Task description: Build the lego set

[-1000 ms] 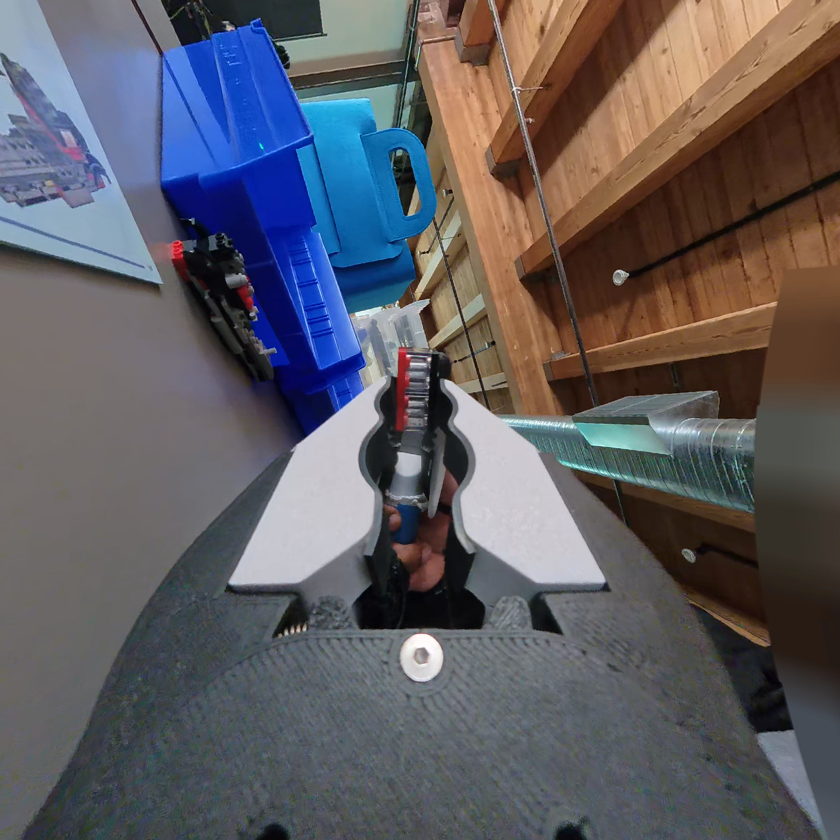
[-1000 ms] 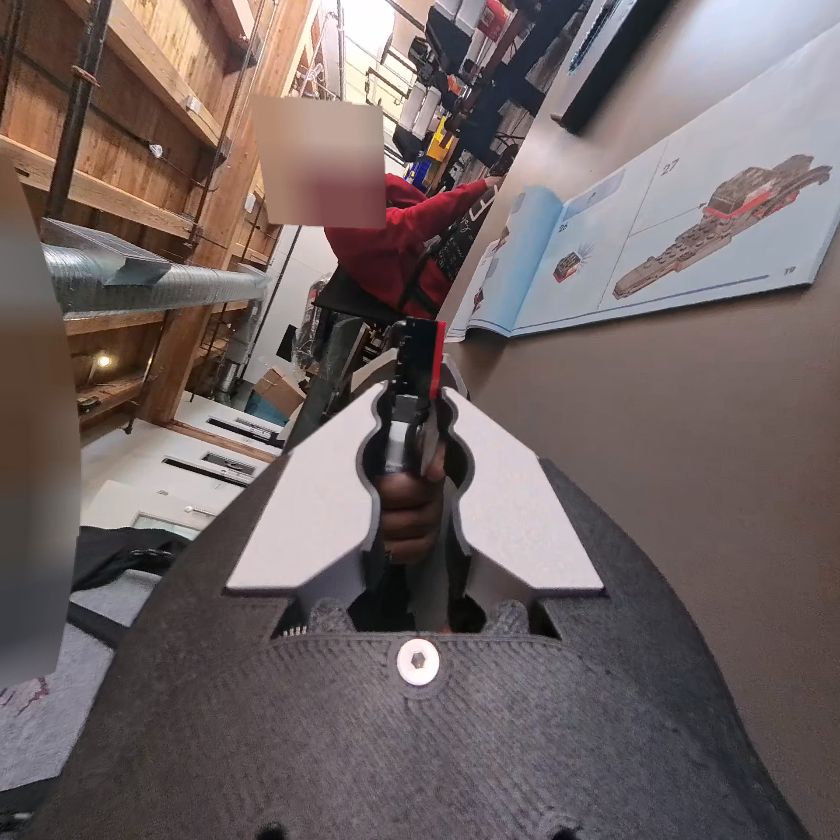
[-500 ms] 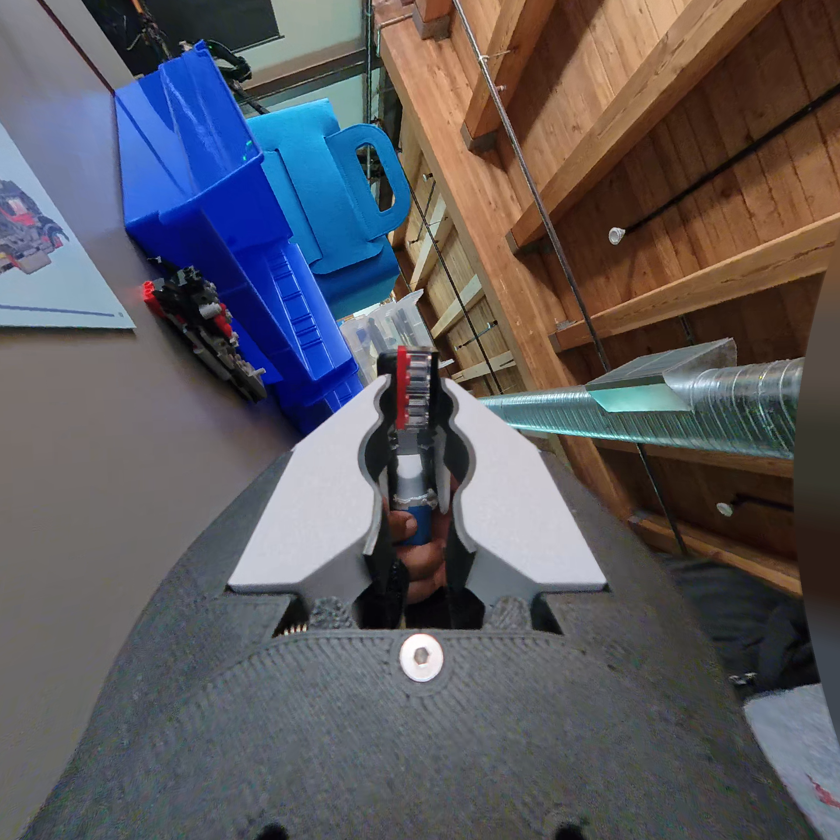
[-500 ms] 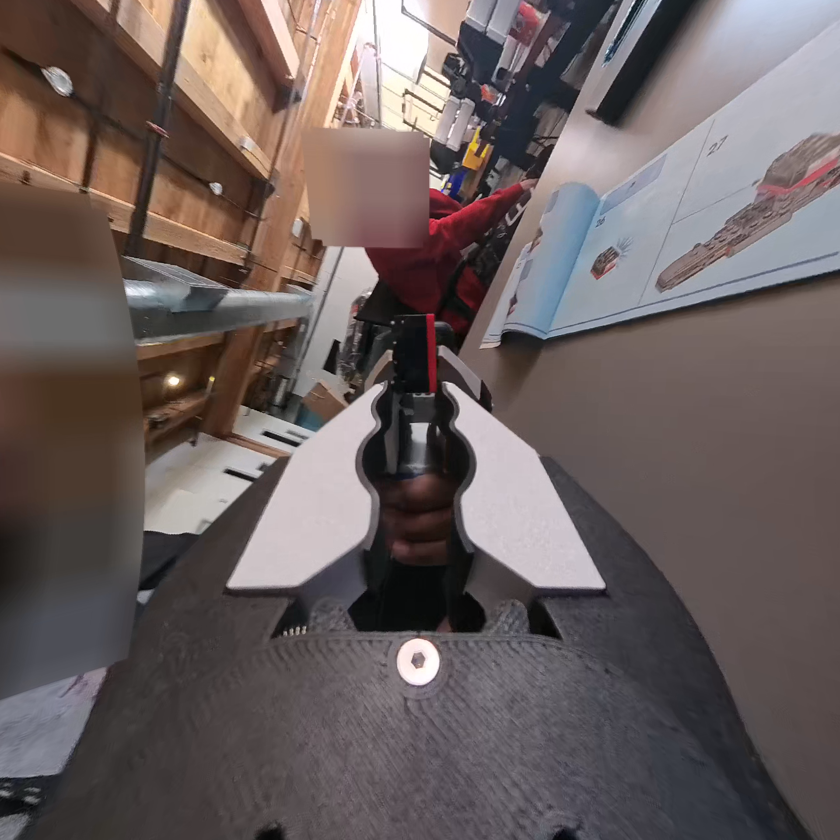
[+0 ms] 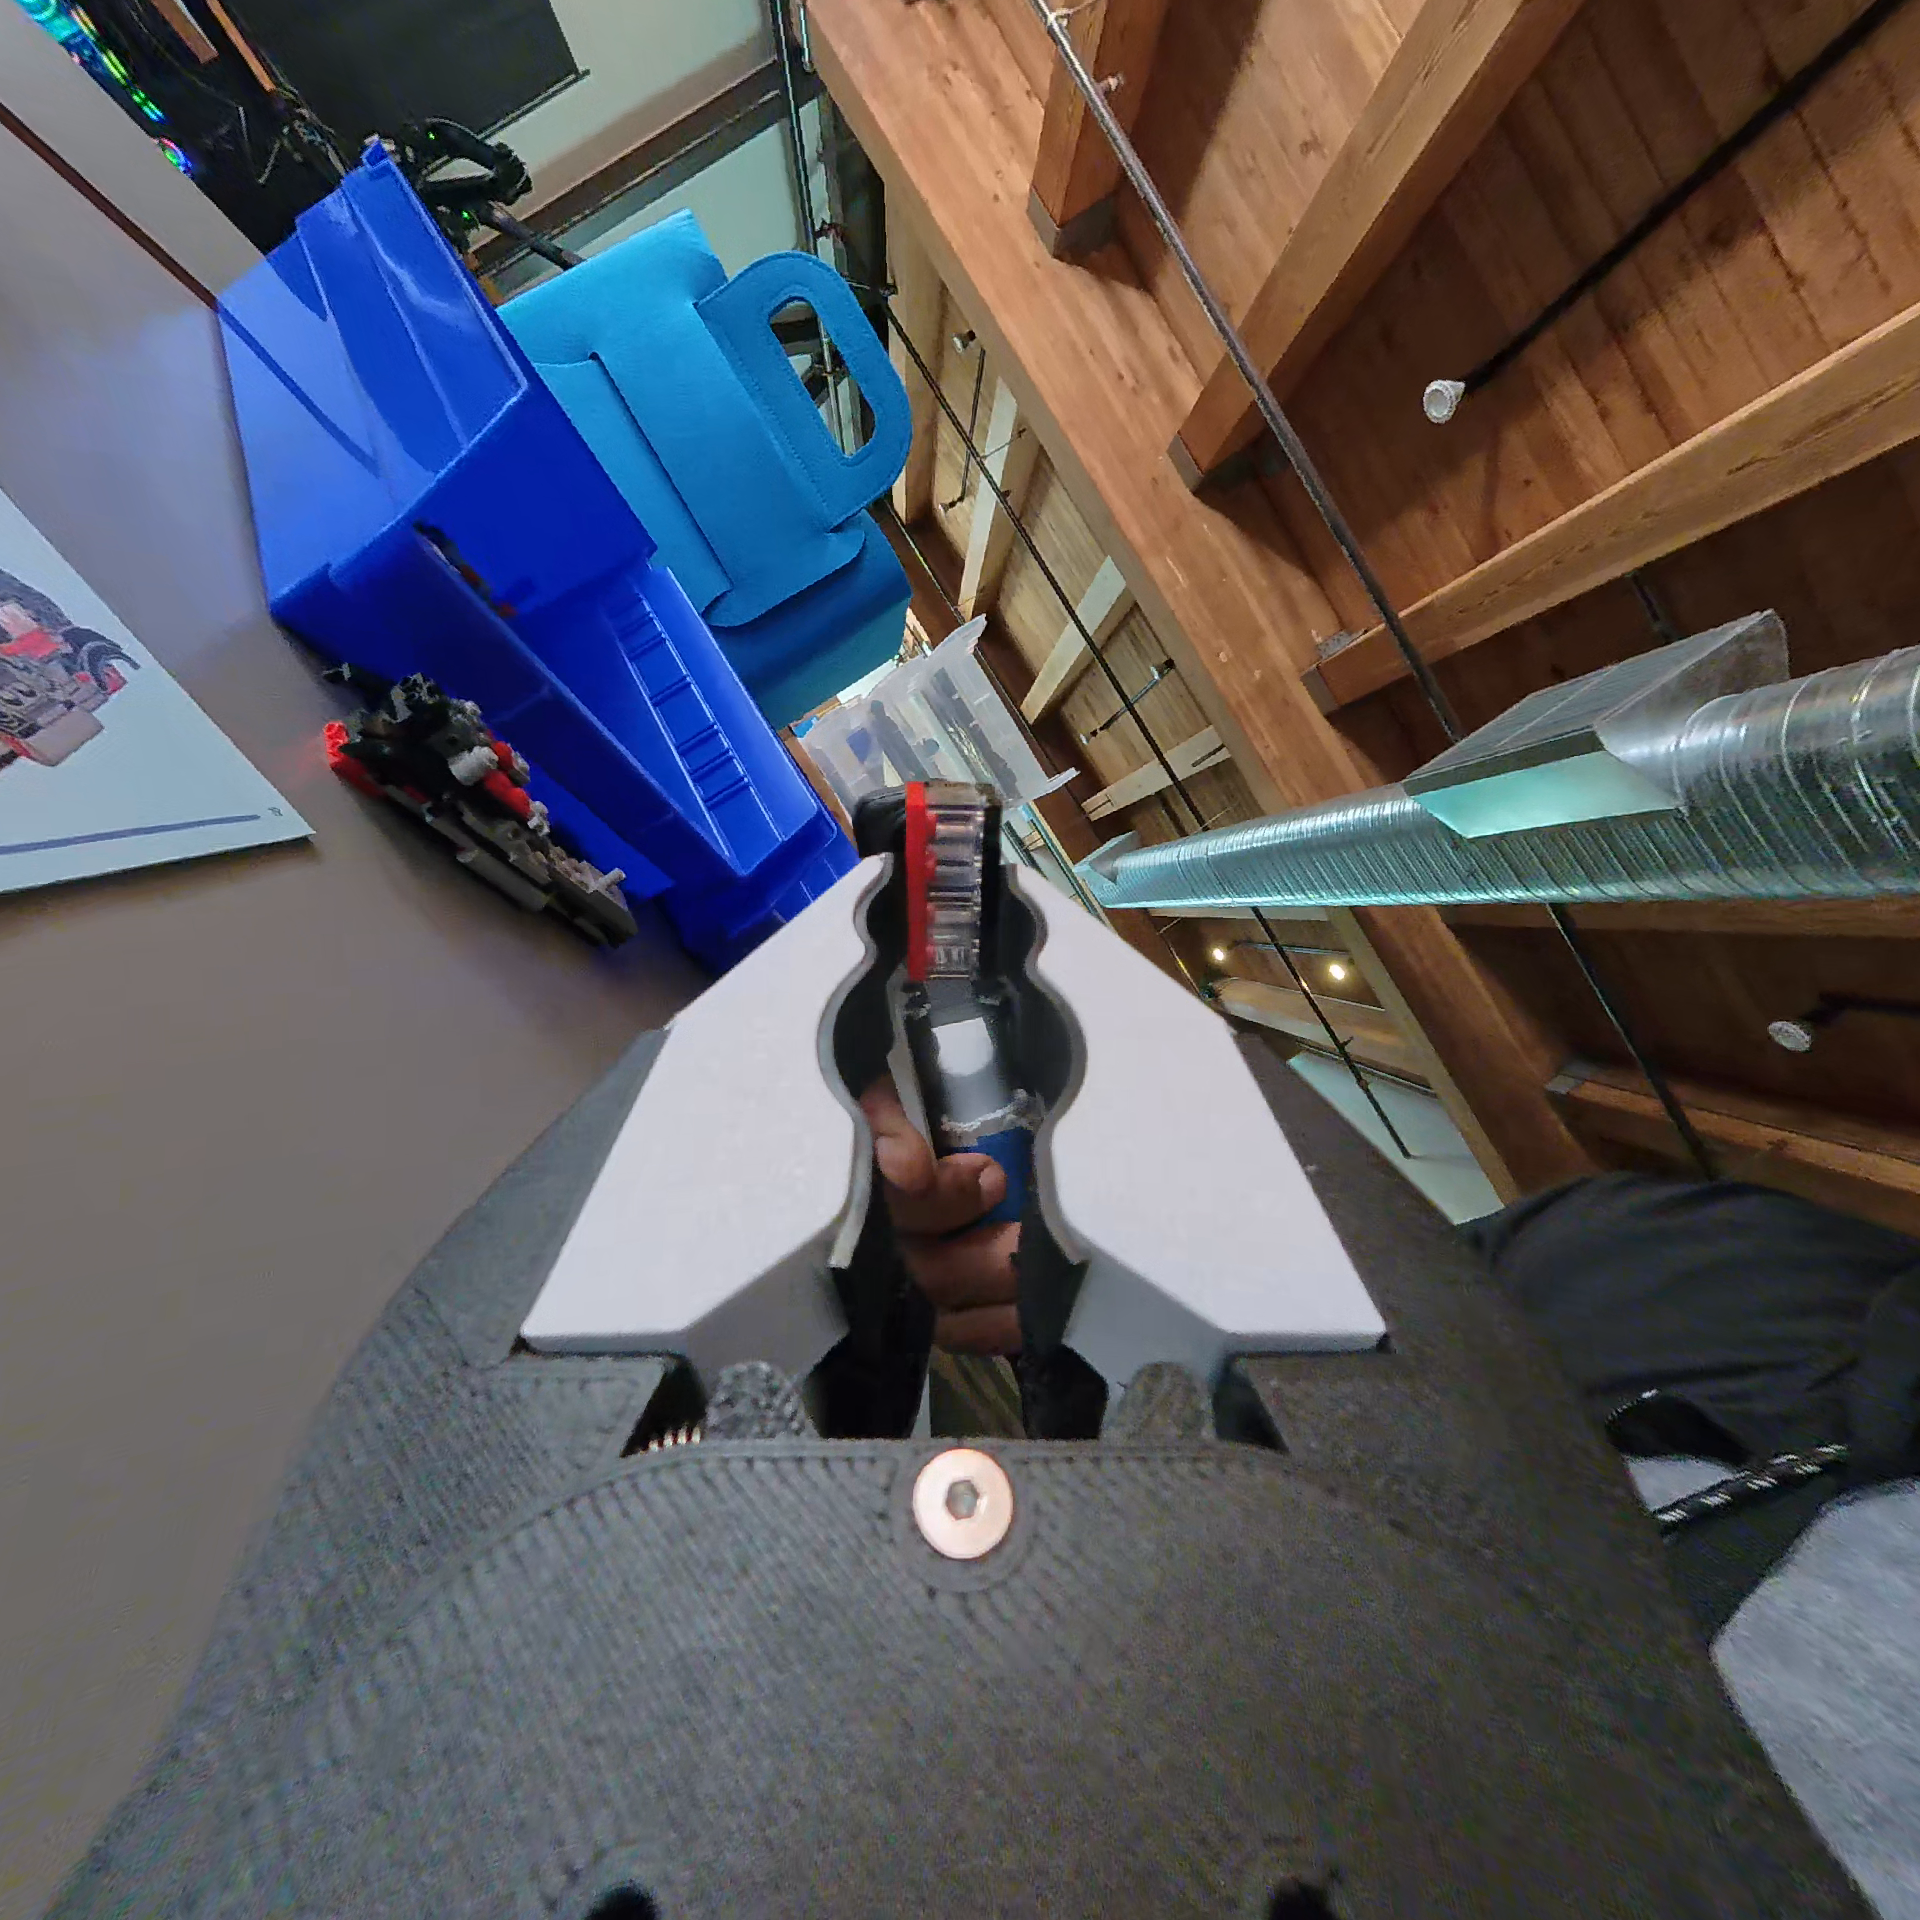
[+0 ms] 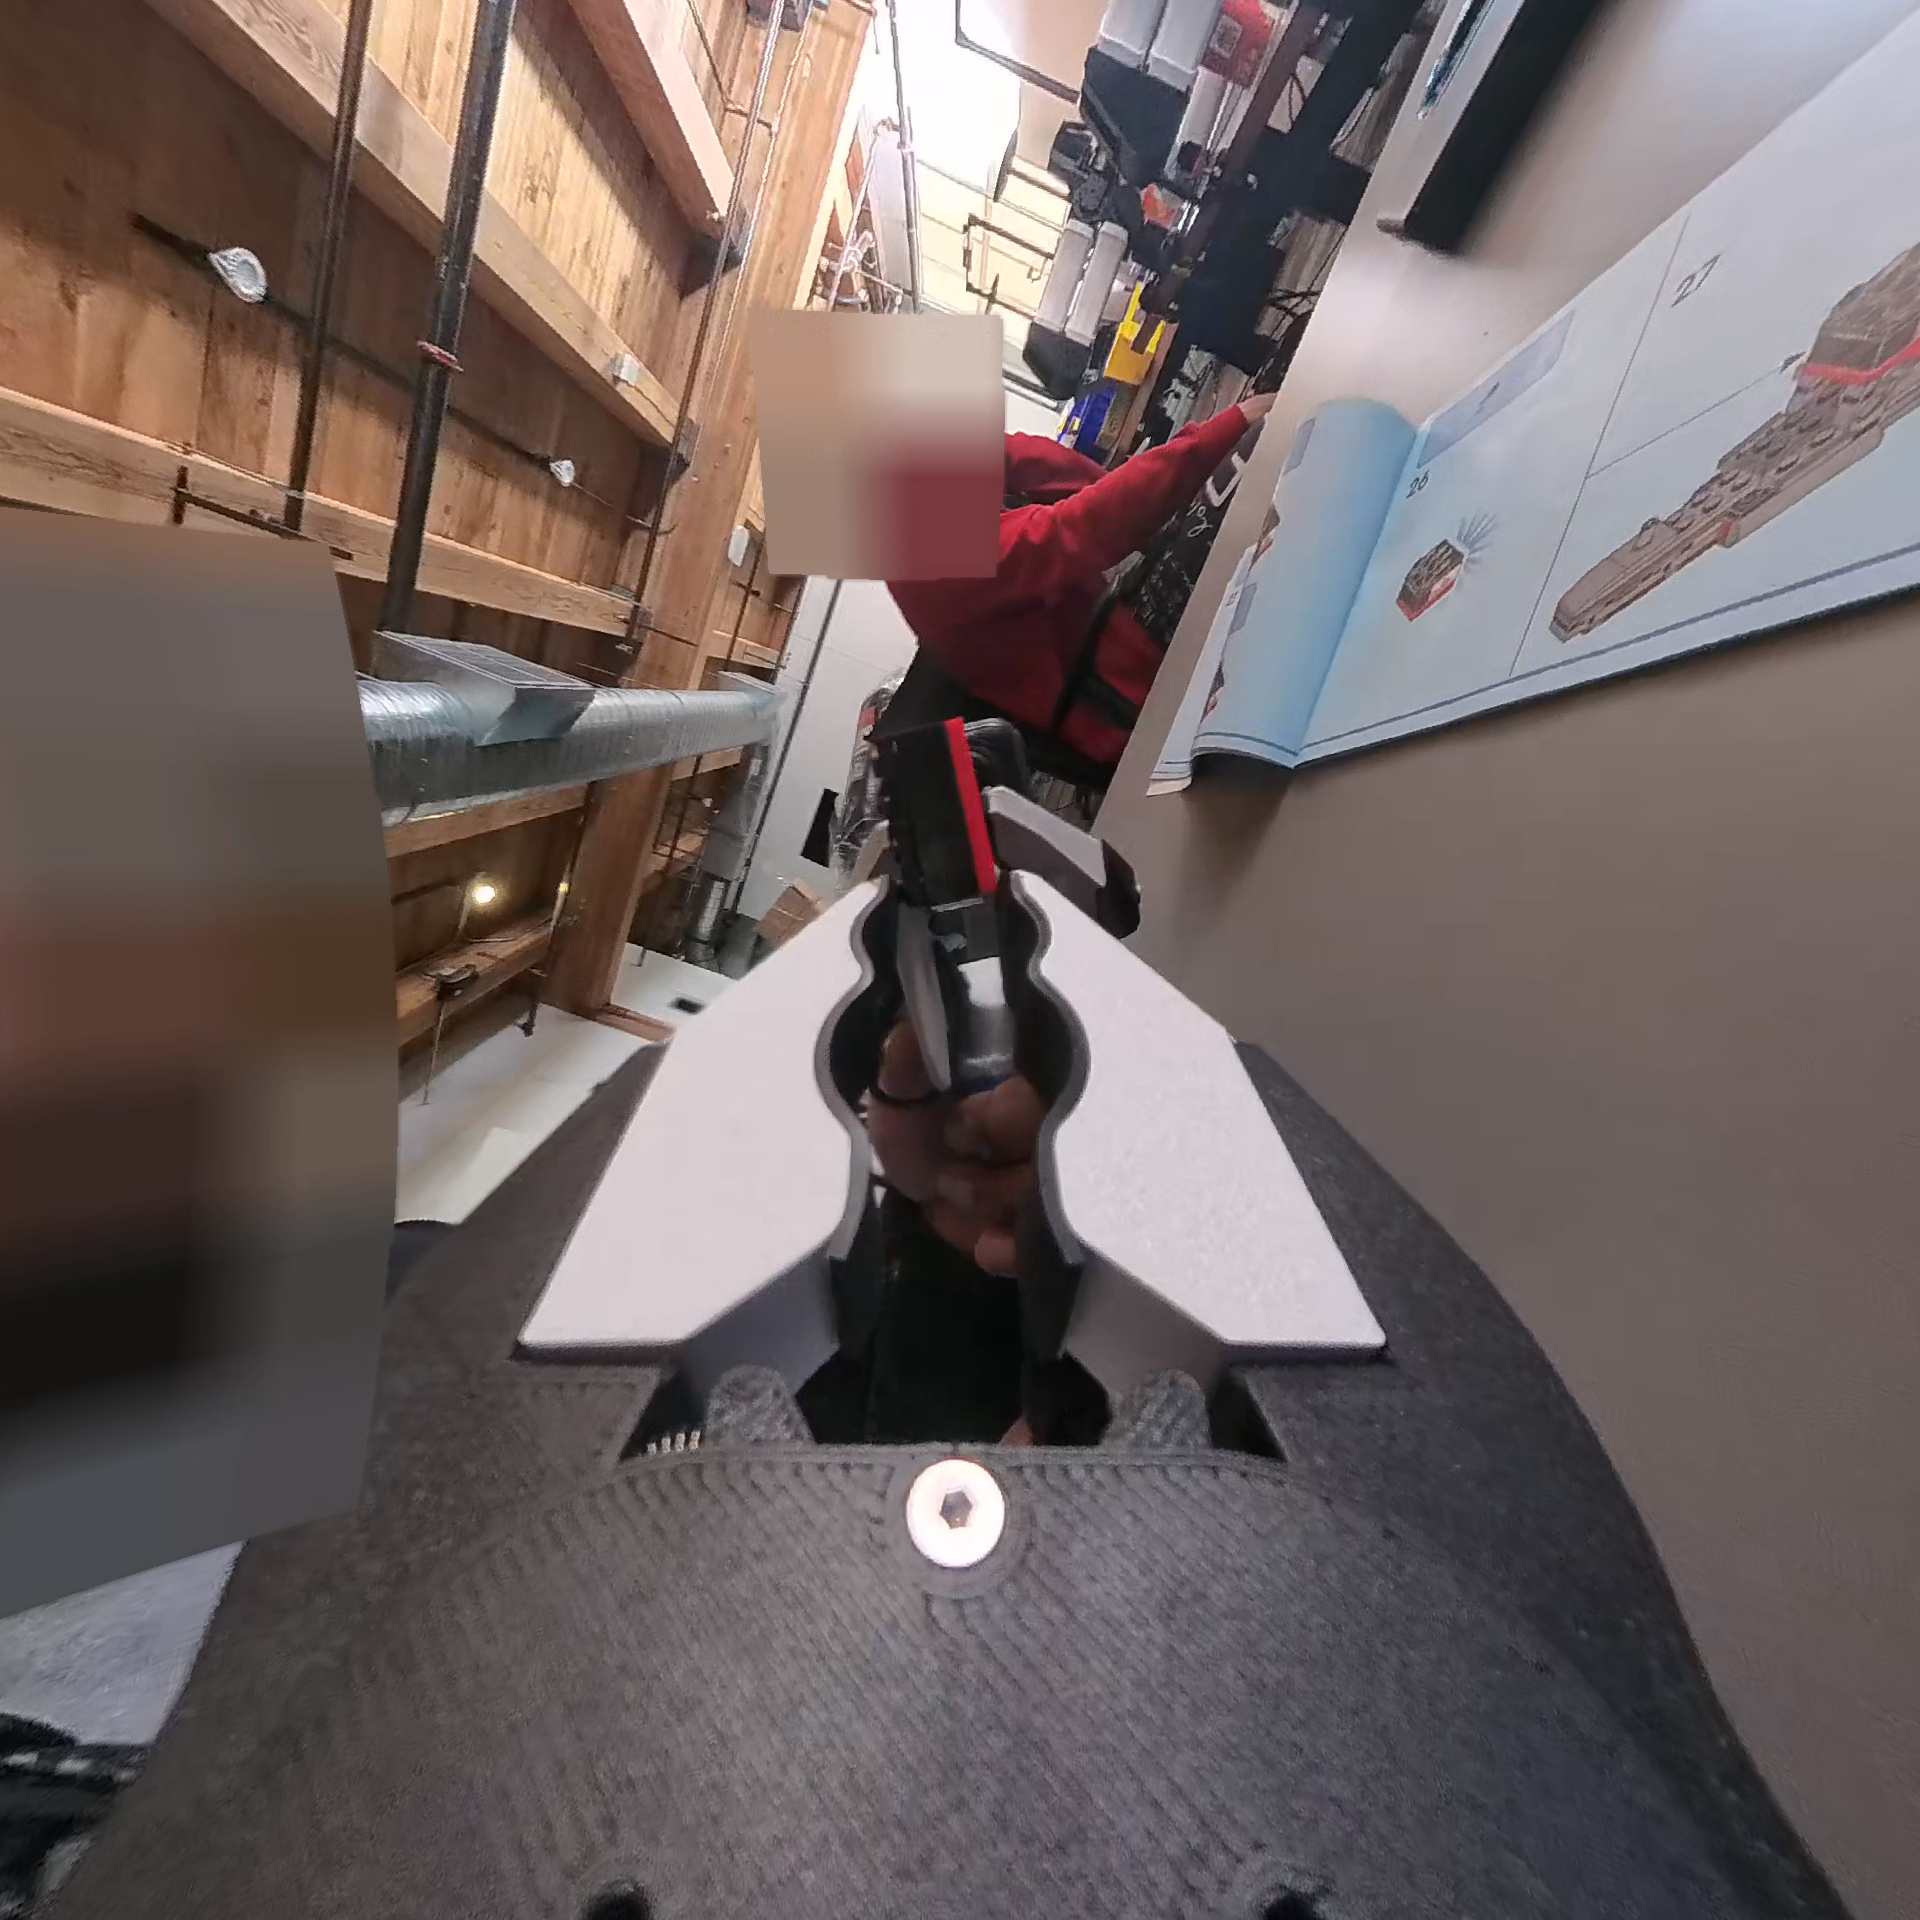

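Left gripper (image 5: 940, 883) was closed tight on a small lego assembly (image 5: 943, 883) of red and clear pieces, sticking out past the tips at 12 o'clock. Right gripper (image 6: 940, 894) was likewise clamped on the same piece, seen here as black and red (image 6: 940, 821). A larger lego build (image 5: 478, 805) lay on the brown table (image 5: 208, 1091) at 10 o'clock, touching a blue bin (image 5: 436, 520). An open instruction booklet (image 6: 1558, 540) lay at 2 o'clock in the right view, with printed page numbers and build diagrams. No brand marks were readable on the bin or grippers.
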### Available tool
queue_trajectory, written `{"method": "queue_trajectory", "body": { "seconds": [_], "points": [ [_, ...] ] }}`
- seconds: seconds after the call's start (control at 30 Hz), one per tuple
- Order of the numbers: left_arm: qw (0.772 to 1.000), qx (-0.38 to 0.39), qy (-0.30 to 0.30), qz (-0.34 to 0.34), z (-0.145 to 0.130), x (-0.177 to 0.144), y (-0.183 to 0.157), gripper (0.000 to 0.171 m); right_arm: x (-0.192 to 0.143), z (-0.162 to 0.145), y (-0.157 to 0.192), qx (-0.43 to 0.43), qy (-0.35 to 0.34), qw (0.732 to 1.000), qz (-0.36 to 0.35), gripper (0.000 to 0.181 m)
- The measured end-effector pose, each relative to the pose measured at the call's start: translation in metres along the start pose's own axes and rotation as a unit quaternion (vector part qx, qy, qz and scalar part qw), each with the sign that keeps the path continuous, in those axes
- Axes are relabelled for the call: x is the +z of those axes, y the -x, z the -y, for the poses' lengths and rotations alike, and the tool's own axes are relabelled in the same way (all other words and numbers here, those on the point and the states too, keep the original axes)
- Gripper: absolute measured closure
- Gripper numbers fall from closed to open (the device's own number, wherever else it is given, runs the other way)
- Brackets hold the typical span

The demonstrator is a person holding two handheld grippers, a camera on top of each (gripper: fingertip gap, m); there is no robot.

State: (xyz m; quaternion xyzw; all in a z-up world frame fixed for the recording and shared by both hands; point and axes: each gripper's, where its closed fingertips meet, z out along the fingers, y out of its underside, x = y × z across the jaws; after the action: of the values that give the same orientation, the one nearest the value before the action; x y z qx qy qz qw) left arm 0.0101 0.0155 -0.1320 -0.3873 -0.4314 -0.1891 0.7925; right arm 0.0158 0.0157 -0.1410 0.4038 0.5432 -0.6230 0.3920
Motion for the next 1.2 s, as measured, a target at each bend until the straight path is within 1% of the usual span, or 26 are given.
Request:
{"method": "queue_trajectory", "body": {
  "seconds": [0.17,0.27,0.7,0.87,0.9,0.97,1.0,1.07,1.2],
  "points": [
    [0.999,-0.037,-0.015,-0.012,0.0010,-0.0002,0.0023,0.153,0.0005,0.0015,-0.0025,-0.049,-0.010,0.999,-0.020,0.162],
    [0.998,-0.056,-0.023,-0.020,0.0011,-0.0003,0.0038,0.153,0.0005,0.0016,-0.0040,-0.065,-0.014,0.997,-0.029,0.162],
    [0.995,-0.081,-0.038,-0.053,0.0027,0.0001,-0.0006,0.153,0.0013,0.0010,0.0004,-0.029,-0.030,0.999,-0.005,0.162],
    [0.990,-0.113,-0.049,-0.064,0.0024,0.0012,0.0003,0.154,0.0016,0.0007,0.0022,-0.019,-0.034,0.999,0.004,0.161],
    [0.989,-0.124,-0.052,-0.067,0.0019,0.0016,0.0005,0.154,0.0016,-0.0007,0.0018,-0.018,-0.032,0.999,0.006,0.160],
    [0.986,-0.141,-0.061,-0.065,0.0022,0.0015,0.0032,0.155,0.0012,-0.0036,0.0001,-0.023,-0.025,0.999,0.000,0.142],
    [0.985,-0.148,-0.064,-0.063,0.0021,0.0013,0.0046,0.155,0.0004,-0.0040,-0.0004,-0.028,-0.025,0.999,-0.003,0.137],
    [0.982,-0.164,-0.068,-0.061,0.0025,0.0007,0.0065,0.154,-0.0025,-0.0018,-0.0019,-0.034,-0.033,0.999,-0.012,0.135],
    [0.978,-0.183,-0.076,-0.062,0.0037,-0.0001,0.0080,0.155,-0.0069,0.0051,-0.0051,-0.030,-0.049,0.998,-0.026,0.139]
  ]
}}
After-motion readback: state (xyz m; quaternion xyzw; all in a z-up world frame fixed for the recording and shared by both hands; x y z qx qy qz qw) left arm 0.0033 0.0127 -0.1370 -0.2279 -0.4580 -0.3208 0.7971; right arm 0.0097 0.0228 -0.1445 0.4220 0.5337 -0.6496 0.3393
